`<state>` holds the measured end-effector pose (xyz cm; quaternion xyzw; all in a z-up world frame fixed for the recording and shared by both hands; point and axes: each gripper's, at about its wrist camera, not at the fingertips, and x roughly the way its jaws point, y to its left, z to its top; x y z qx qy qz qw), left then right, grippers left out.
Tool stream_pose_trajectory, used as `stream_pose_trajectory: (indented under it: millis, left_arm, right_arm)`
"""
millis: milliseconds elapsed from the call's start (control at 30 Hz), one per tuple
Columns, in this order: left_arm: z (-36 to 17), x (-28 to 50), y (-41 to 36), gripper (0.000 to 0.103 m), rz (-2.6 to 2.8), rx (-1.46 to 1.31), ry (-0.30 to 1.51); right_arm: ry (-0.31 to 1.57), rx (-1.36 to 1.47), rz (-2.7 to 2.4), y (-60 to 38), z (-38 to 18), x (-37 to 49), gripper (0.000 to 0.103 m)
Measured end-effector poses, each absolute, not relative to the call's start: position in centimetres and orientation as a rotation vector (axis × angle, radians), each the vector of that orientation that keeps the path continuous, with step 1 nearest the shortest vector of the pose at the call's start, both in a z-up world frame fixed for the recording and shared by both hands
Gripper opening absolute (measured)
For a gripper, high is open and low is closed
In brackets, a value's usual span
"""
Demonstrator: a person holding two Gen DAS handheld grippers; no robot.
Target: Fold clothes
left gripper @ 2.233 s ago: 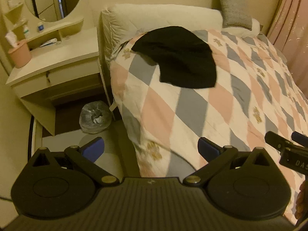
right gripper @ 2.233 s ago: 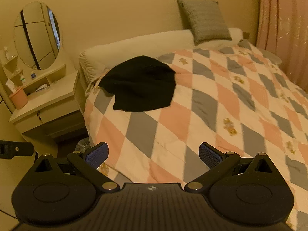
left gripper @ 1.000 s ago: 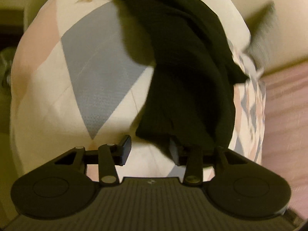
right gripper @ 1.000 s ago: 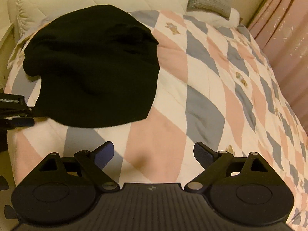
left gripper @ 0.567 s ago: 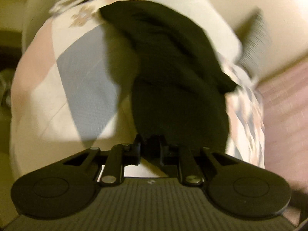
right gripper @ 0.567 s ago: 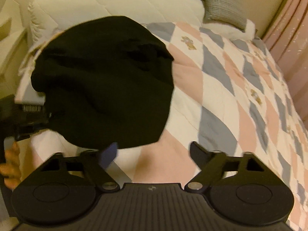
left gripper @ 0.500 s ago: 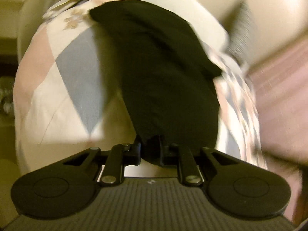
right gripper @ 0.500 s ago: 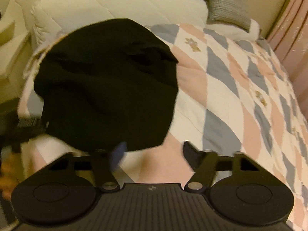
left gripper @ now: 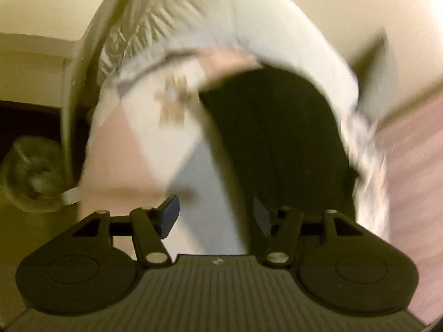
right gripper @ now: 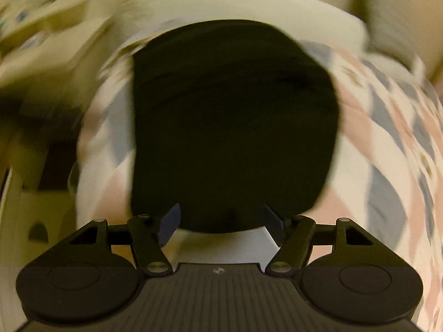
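Observation:
A black garment point(right gripper: 235, 127) lies on the checked quilt point(right gripper: 387, 144) near the head of the bed; both views are motion-blurred. My right gripper point(right gripper: 221, 222) is at the garment's near edge, which lies between the fingertips. Its jaws are opening and the pads do not press the cloth. In the left wrist view the black garment point(left gripper: 277, 144) runs down the right side to the right finger. My left gripper point(left gripper: 216, 217) has its jaws opening, with mostly grey-blue quilt point(left gripper: 199, 171) between them and nothing gripped.
A white padded headboard point(left gripper: 221, 13) stands behind the quilt. A bin with a plastic liner point(left gripper: 33, 174) sits on the floor to the left of the bed. A cream dressing table point(right gripper: 41, 27) is at the left and a pink curtain point(left gripper: 409, 166) at the right.
The left gripper was shut on the garment's edge half a second ago; its jaws now stand apart and the cloth is released. The right gripper has moved in onto the garment's near edge.

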<state>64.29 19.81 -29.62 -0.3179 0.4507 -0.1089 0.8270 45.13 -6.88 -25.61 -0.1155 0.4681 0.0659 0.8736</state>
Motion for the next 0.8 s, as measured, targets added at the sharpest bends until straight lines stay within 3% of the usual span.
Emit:
stream_pose_trajectory:
  millis: [233, 367, 467, 533, 600, 800]
  left_arm:
    - [-31.8, 71.1, 21.6, 0.055, -0.206, -0.784, 0.939]
    - [-33.6, 73.1, 21.8, 0.055, -0.214, -0.898, 0.947]
    - [-34.1, 74.6, 21.0, 0.053, -0.246, -0.954, 0.939]
    - [-33.1, 75.1, 20.0, 0.05, -0.273, -0.917, 0.923]
    - [-32.0, 75.2, 19.1, 0.039, -0.318, -0.859, 0.897]
    - [-32.0, 75.5, 18.0, 0.041, -0.242, -0.729, 0.979]
  right_arm:
    - [0.822, -0.573, 0.187, 1.5, -29.5, 43.6, 0.068]
    - [0.81, -0.716, 0.147, 3.7, -32.3, 43.6, 0.058]
    - [0.803, -0.802, 0.105, 4.4, -34.0, 43.9, 0.058]
    - [0.788, -0.85, 0.086, 4.8, -34.8, 44.1, 0.057]
    - [0.761, -0.866, 0.064, 4.7, -34.7, 43.9, 0.057]
    - [0.868, -0.91, 0.01, 3.9, -36.2, 45.1, 0.056]
